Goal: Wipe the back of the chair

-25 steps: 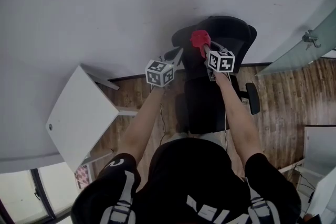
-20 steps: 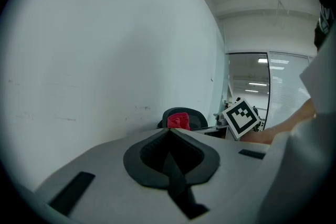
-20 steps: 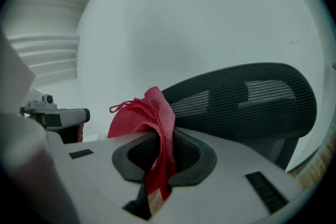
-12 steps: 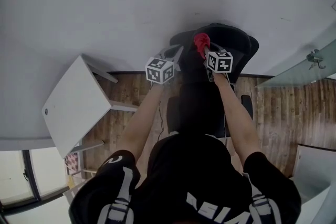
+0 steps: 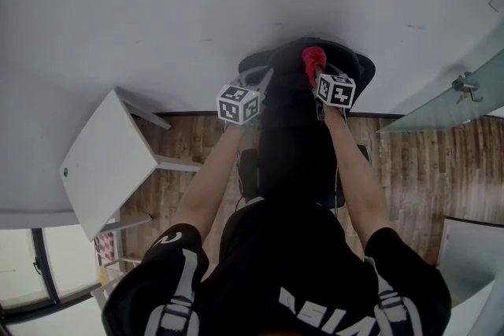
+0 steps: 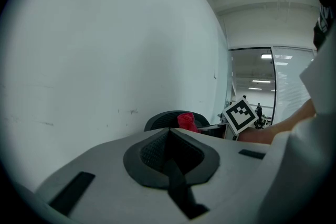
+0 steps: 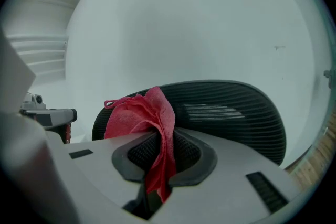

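Backdrop: white wall stood behind black mesh office chair.
Right gripper: jaws clamped crumpled red cloth.
Left gripper: jaws met, held nothing.

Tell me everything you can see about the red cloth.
The red cloth is a thin, woven-looking rag, crumpled and folded. The right gripper is shut on it: its fingers pinch the middle, a bunched part standing above them and a tail trailing below. It sits before the black mesh chair back; whether it touches it is unclear.
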The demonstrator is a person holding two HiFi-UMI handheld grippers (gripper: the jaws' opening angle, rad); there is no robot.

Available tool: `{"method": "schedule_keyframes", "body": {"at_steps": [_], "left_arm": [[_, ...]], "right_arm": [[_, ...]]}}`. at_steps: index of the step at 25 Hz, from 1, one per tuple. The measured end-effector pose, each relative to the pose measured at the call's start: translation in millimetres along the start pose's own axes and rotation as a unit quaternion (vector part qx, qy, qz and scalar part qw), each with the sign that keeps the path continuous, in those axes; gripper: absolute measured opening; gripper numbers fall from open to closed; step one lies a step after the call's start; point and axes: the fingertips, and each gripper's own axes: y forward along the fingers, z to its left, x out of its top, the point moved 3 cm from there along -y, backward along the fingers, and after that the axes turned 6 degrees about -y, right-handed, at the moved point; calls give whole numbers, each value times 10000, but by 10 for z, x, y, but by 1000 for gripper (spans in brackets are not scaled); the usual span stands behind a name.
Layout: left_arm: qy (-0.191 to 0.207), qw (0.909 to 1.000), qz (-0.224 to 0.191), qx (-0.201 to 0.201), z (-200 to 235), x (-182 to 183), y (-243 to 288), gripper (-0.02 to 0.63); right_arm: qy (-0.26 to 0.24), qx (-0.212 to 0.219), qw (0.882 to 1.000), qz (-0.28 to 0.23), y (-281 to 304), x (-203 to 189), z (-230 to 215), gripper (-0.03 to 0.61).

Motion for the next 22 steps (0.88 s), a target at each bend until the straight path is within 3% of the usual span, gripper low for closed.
{"method": "schedule_keyframes", "body": {"at_steps": [11, 22], "left_arm": [[8, 9999, 78, -145, -304, -55, 216, 25], [-28, 9993, 170, -340, -532, -162, 262, 25]], "right_arm": [[98, -748, 9971, -69, -415, 12, -677, 72], [162, -1016, 9945, -199, -760, -44, -912, 67]]}}
